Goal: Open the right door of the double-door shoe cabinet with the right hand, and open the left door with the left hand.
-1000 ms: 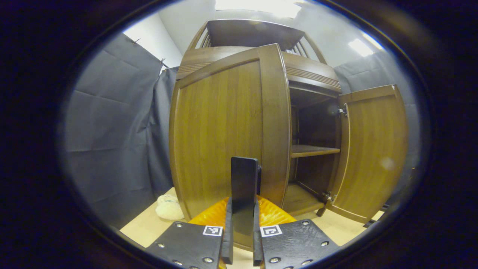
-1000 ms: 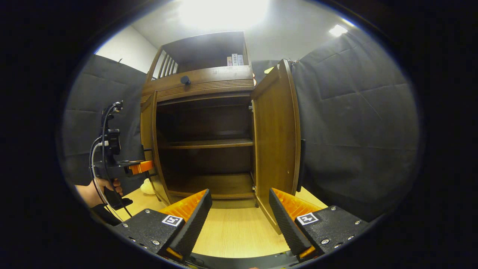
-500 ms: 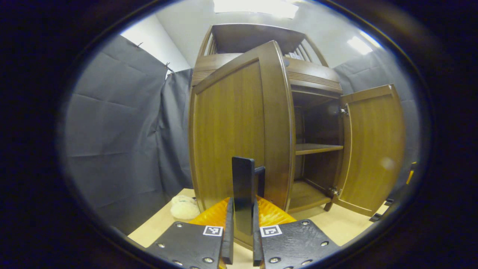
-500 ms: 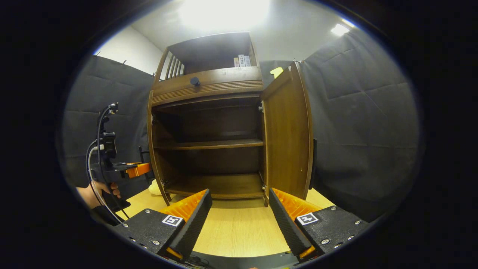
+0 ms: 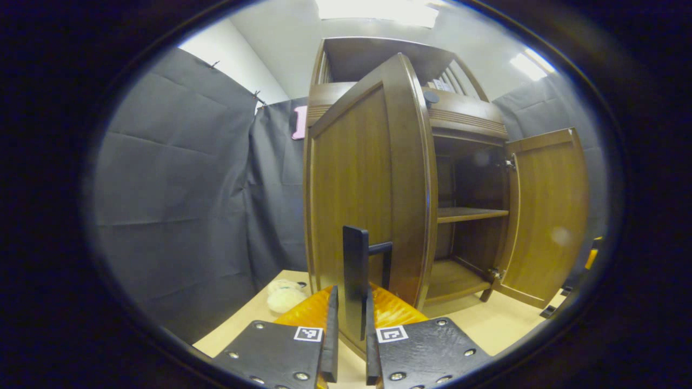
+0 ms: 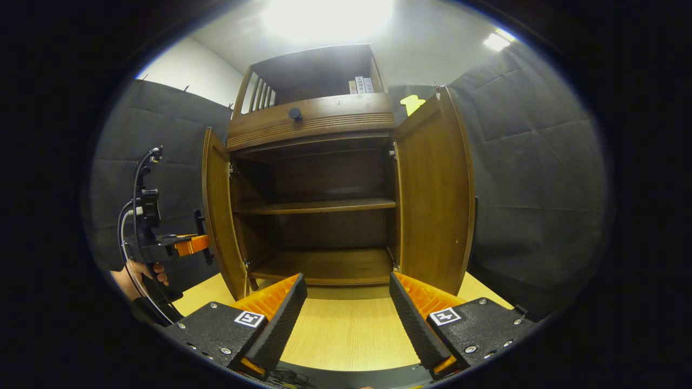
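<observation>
Both doors stand open; left gripper [image 5: 348,346] clamps the left door's handle [image 5: 354,281], right gripper [image 6: 346,319] gapes empty. Swing along the hinge arc.

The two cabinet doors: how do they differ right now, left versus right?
The left door has its black handle clamped in the left claw; the right door stands free, with the right claw open and off it. In the right gripper view the left door shows nearly edge-on, the right door shows its broad inner face. Both are swung open, same brown wood.

One shoe cabinet [image 6: 319,121], two open doors [image 6: 438,194], two tongs [image 6: 346,319], one hand [image 6: 138,270].
</observation>
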### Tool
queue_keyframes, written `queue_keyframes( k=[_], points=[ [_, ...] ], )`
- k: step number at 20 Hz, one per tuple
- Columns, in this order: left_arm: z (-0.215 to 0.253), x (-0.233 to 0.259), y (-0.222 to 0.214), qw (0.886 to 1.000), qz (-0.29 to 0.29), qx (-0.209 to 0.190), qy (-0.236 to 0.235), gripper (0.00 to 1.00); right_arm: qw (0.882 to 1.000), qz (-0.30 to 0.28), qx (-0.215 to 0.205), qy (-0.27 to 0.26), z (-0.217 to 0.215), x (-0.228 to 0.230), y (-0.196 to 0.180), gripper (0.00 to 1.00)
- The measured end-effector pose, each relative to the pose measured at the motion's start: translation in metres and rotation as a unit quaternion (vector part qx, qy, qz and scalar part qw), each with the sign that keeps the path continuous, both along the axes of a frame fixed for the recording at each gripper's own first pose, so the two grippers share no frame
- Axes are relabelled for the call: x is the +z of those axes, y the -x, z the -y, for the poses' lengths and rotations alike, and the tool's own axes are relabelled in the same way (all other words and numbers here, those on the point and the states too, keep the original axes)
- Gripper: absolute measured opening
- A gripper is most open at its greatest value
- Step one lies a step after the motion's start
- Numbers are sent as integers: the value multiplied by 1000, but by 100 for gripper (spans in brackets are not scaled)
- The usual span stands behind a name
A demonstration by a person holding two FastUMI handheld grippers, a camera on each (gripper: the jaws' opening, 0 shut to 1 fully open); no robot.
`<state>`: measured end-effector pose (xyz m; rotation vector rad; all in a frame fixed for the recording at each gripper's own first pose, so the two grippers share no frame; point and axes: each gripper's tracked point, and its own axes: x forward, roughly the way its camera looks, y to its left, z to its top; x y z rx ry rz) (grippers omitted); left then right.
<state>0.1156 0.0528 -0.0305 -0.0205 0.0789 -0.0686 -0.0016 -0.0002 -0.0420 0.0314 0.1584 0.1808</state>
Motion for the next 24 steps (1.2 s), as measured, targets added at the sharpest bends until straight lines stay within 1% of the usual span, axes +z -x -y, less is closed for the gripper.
queue_keyframes(
  k=[3,5,8,13,15,16,19,22,23,24],
  points=[
    [-17,-7,3,1000,-8,17,-5,21,1000,1,8,0,-9,-1,0,94],
    [-34,-11,8,1000,-14,28,2,20,1000,0,13,0,-12,-2,1,94],
    [-62,-11,15,998,-15,56,5,18,1000,1,20,-3,-19,-3,1,95],
    [-89,-4,24,996,-6,90,2,24,999,4,32,-14,-27,3,-1,95],
    [-100,-3,29,995,-6,101,-1,24,999,6,35,-13,-28,3,1,93],
    [-106,-3,32,994,-6,108,-2,24,999,7,35,-16,-29,3,1,95],
    [-135,0,45,991,-2,137,-11,24,999,7,35,-22,-30,5,1,94],
    [-155,2,58,987,0,163,-10,24,999,11,38,-21,-30,7,4,95],
    [-158,2,62,987,0,158,-4,24,999,12,39,-19,-30,8,4,94],
    [-159,3,66,988,1,156,1,13,999,13,40,-17,-29,8,4,95]
  ],
)
